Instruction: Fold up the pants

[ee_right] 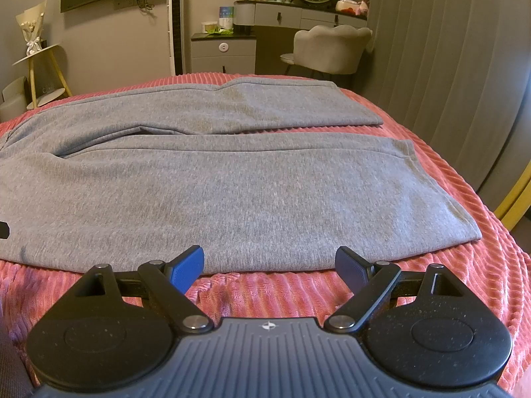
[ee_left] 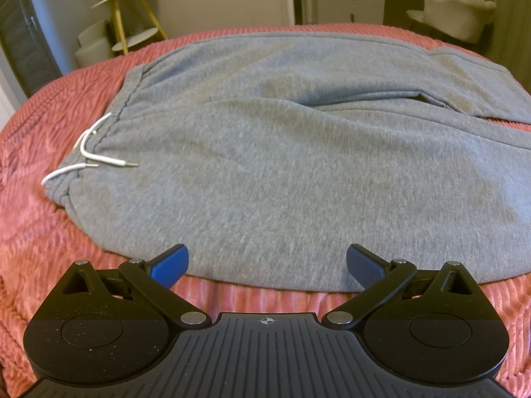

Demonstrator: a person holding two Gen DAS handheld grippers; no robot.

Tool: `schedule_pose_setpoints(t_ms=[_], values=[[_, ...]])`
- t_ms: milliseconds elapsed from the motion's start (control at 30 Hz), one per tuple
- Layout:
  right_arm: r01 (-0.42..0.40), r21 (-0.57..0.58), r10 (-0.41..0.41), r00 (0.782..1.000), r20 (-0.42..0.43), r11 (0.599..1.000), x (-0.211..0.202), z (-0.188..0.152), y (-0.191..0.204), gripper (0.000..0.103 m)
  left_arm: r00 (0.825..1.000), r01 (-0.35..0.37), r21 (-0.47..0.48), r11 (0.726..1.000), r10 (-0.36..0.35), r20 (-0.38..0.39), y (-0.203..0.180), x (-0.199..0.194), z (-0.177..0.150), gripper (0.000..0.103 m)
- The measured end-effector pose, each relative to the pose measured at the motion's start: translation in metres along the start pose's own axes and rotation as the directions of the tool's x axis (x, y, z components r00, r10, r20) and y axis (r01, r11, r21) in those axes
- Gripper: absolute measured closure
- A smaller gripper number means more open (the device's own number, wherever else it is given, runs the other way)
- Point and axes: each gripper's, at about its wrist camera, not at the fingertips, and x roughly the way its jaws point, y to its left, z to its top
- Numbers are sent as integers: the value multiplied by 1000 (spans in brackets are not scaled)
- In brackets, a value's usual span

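Grey pants (ee_left: 282, 165) lie flat on the pink bedspread (ee_left: 49, 232) just ahead of both spread, empty grippers; left gripper (ee_left: 267, 262) faces the drawstring (ee_left: 89, 152), right gripper (ee_right: 269, 263) the leg hems (ee_right: 431, 179)

Light warm and dim, indoor, colours muddy. Both my views show strong fisheye bowing: the bed (ee_left: 39, 139) edge curves, black vignette at 11 and 1 o'clock corners. Soft shadow under my blue fingertips (ee_left: 172, 262). Pants (ee_right: 232, 192) weave sharp at centre, grainy; the room at 12 o'clock is softer. No glare.
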Motion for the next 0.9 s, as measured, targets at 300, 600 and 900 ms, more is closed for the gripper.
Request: schedule_pose_setpoints(t_ms=[300, 600, 900], values=[[1, -1, -1, 1000, 1, 1000, 0, 0, 0, 16, 1000, 1, 1, 1000, -1, -2, -1, 2, -1, 0], [1, 0, -1, 1000, 0, 1000, 0, 0, 0, 16, 1000, 2, 0, 1000, -2, -3, -2, 2, -1, 0], [0, 0, 0, 1000, 0, 1000, 0, 0, 0, 16, 1000, 4, -1, 1000, -4, -4, -1, 2, -1, 0]])
